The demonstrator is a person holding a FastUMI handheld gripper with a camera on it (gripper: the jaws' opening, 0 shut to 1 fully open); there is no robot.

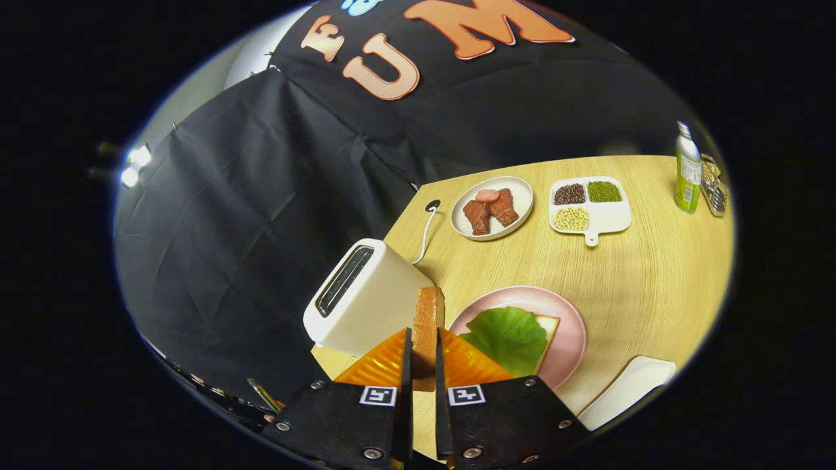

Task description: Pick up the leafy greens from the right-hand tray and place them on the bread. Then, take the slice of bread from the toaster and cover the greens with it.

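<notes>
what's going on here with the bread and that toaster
A person's hand-held gripper is shut on a slice of bread, held on edge between its fingers, just beside the white toaster. The toaster's slot looks empty. Ahead and to the side, a pink plate carries another bread slice with the leafy greens already laid on it. The held slice has not yet been placed over the greens. Farther back on the wooden table sit a plate of meat and a divided tray of beans.

cloth-walled booth, wooden table (653, 274)
</notes>
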